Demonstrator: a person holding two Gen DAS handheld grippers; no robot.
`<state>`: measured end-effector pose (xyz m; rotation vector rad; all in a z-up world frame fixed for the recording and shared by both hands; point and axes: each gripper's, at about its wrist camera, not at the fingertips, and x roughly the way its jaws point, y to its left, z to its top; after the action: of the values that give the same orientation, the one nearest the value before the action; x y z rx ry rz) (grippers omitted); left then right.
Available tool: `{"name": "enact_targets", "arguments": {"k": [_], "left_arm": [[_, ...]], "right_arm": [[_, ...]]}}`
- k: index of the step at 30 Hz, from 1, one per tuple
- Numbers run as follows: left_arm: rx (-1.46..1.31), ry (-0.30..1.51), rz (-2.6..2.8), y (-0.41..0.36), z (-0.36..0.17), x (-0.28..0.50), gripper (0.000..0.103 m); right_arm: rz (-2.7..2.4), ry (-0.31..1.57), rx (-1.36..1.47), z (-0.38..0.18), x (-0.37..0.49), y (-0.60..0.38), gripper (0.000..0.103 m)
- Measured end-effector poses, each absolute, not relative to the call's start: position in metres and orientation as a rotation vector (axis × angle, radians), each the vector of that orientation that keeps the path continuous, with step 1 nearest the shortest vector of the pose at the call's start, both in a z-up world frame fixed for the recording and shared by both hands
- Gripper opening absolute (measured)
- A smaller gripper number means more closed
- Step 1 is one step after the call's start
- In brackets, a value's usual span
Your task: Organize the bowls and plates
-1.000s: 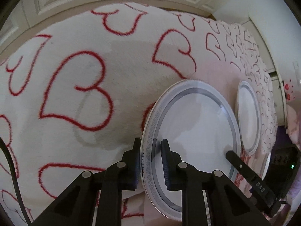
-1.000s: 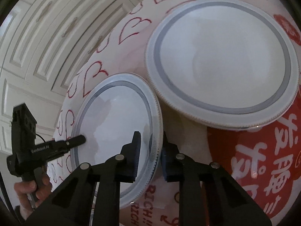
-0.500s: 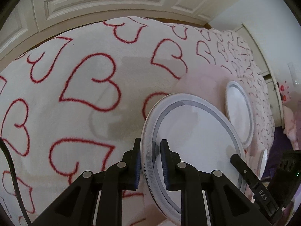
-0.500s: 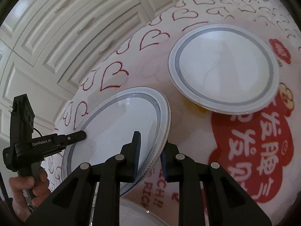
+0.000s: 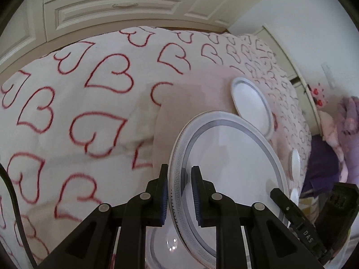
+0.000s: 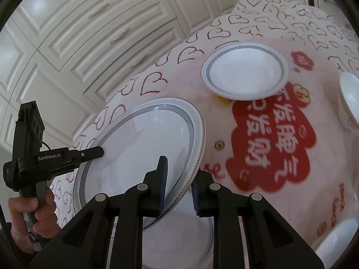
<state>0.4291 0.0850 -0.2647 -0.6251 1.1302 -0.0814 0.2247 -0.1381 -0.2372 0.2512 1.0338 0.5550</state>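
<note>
Both grippers, left gripper (image 5: 179,192) and right gripper (image 6: 178,185), have jaws clamped on the big grey-banded white plate (image 6: 143,154), so keep it level and lower it gently onto the stack.

Plates and bowls spread over a covered bed, one plate held above the rest

The large plate (image 6: 143,148) is clamped at opposite rims by the left gripper (image 5: 179,192) and the right gripper (image 6: 178,187), above another plate (image 6: 190,235) lying on the bed (image 5: 67,112). A smaller plate (image 6: 244,71) lies farther back; a bowl (image 6: 350,98) sits to its right, cabinets (image 6: 89,33) behind.
</note>
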Motion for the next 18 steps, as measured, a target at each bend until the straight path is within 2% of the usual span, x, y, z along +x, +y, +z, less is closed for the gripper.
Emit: {"name": "enact_targets", "arguments": {"k": [8, 18], "left_arm": [[-0.592, 1.148, -0.078, 0.072, -0.252, 0.364, 0.014], [-0.51, 1.159, -0.044, 0.047, -0.26, 0.338, 0.016]], "right_arm": [[0.562, 1.048, 0.236, -0.239, 0.178, -0.151, 0.02], [0.568, 1.072, 0.25, -0.263, 0.155, -0.162, 0.02]]}}
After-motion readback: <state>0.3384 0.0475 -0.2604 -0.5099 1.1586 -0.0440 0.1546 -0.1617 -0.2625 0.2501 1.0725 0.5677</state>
